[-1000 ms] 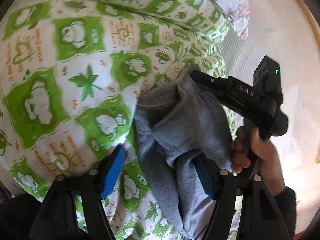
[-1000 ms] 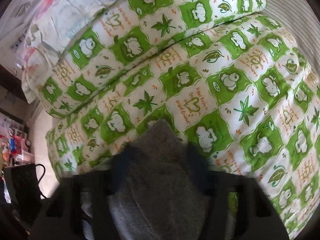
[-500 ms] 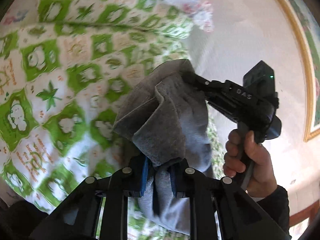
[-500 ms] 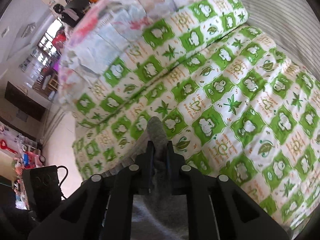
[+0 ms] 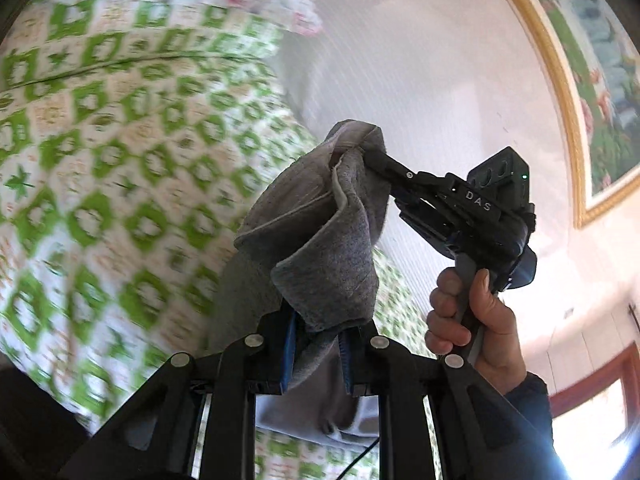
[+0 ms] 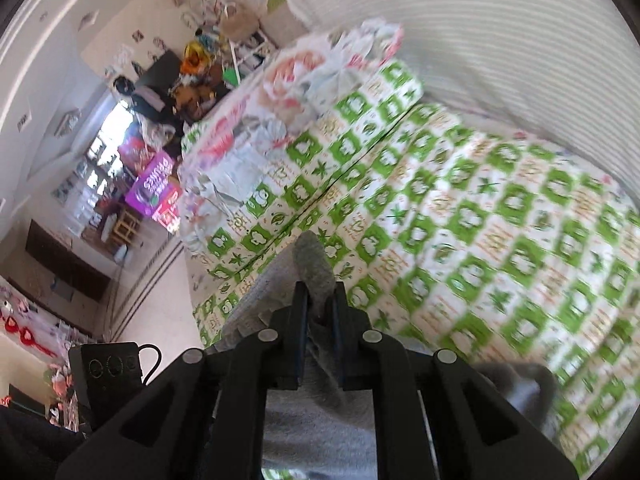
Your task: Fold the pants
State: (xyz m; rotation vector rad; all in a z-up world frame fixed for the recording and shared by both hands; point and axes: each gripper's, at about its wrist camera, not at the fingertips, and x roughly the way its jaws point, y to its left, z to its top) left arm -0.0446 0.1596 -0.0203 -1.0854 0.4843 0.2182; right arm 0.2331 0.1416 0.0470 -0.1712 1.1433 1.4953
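Note:
The grey pants (image 5: 320, 240) hang bunched between my two grippers, lifted above the green-and-white patterned quilt (image 5: 100, 184). My left gripper (image 5: 318, 344) is shut on a fold of the grey cloth. The right gripper's black body (image 5: 460, 208), held by a hand, shows in the left wrist view, its tips buried in the cloth near the upper edge. In the right wrist view my right gripper (image 6: 320, 304) is shut on the pants (image 6: 314, 264), with more grey cloth hanging below it over the quilt (image 6: 500, 240).
A floral blanket (image 6: 280, 120) lies folded at the quilt's far end. A striped white mattress (image 6: 500, 40) lies beyond. A cluttered room with shelves (image 6: 132, 184) is at left. A framed picture (image 5: 592, 80) hangs on the wall.
The left gripper closed on the grey cloth from open. Both grippers rose, lifting the pants off the quilt; the views tilted up toward the wall and room.

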